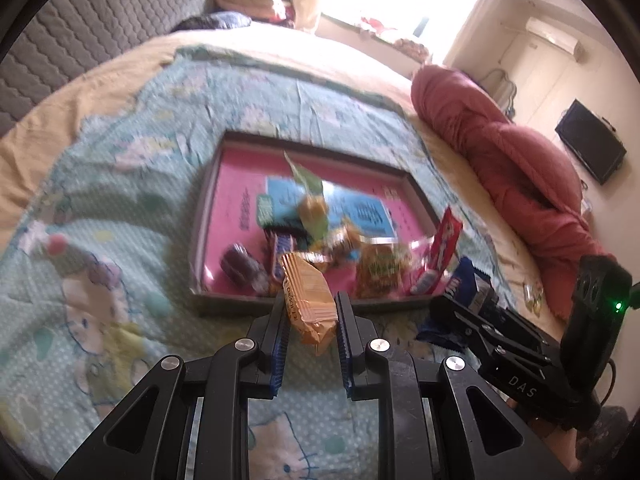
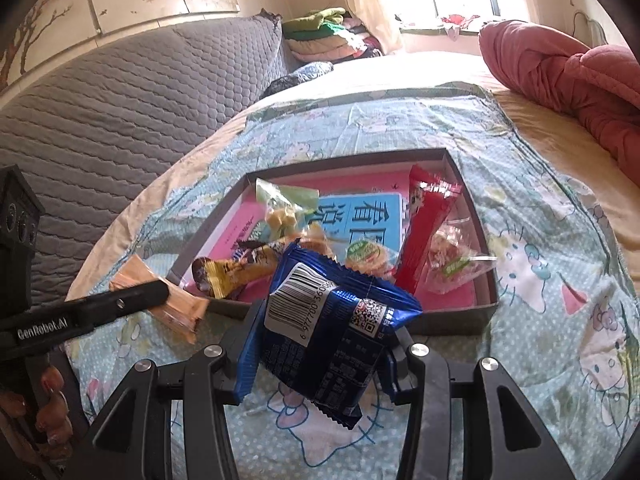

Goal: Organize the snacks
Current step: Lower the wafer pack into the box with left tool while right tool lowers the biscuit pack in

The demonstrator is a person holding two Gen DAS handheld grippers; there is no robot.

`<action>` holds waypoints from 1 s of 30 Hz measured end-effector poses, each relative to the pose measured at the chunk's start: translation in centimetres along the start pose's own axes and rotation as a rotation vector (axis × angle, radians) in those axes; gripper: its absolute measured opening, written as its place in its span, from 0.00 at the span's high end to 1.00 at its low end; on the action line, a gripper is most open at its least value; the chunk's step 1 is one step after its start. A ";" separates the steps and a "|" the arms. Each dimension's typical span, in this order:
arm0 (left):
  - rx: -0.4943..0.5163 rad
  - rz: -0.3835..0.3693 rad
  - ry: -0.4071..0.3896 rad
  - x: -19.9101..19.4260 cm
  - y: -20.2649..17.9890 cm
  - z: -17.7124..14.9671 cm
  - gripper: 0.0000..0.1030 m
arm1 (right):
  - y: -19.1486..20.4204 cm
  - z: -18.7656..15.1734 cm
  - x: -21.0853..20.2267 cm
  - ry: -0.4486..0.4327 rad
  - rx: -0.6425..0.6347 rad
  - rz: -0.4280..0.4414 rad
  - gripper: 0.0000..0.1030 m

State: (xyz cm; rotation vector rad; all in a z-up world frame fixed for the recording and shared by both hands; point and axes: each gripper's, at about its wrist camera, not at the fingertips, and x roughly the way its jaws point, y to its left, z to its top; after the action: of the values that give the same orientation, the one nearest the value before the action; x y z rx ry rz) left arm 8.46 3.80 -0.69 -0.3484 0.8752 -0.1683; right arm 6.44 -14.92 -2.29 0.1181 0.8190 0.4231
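Landmark: shallow box tray point(image 2: 460, 322) with pink lining, sitting on the cartoon-print bedspread point(image 2: 540, 240) on the bed.

Left of tray's near-left corner: left gripper point(image 1: 310, 314), fingers point(image 1: 280, 336) pinching an orange wafer pack point(image 1: 308, 296). The pack is held just off the near rim, in front of the tray; in the right wrist view the same pack point(image 2: 176, 304) is outside the tray, beside that corner.

Inside tray, left to right: dark purple round snack point(image 1: 240, 266), yellow-brown bar point(image 2: 236, 270), green-topped candy bag point(image 2: 286, 208), clear bag with green label point(image 2: 370, 258), red stick pack point(image 2: 426, 226) leaning toward the right wall, clear bag of red-and-white sweets point(image 2: 454, 264). All piled toward the near half; far half shows bare pink lining and a blue printed sheet point(image 2: 360, 216).

In front of tray's near rim, right of centre: right gripper point(image 2: 320, 354), fingers partly spread and clamped on a blue snack bag point(image 2: 332, 328), barcode side up, held above the bedspread, not in the tray.

Right of tray, well apart: red quilt point(image 2: 568, 76) bunched on the bed.
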 end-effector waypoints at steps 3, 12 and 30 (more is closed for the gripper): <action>0.005 0.023 -0.038 -0.6 0.3 0.7 0.79 | -0.4 0.6 -0.4 -0.023 0.004 0.001 0.53; -0.033 0.039 -0.086 0.1 1.9 2.1 0.79 | -1.9 2.5 -0.9 -0.074 0.023 -0.013 0.53; -0.055 -0.005 -0.026 5.7 3.8 3.1 0.79 | -1.4 4.4 0.7 -0.103 -0.082 -0.069 0.53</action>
State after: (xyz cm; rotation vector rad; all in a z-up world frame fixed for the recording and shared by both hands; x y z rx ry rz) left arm 14.46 6.40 -4.40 -0.4036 0.8548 -0.1444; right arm 10.52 -15.63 -0.20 0.0349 0.7015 0.3822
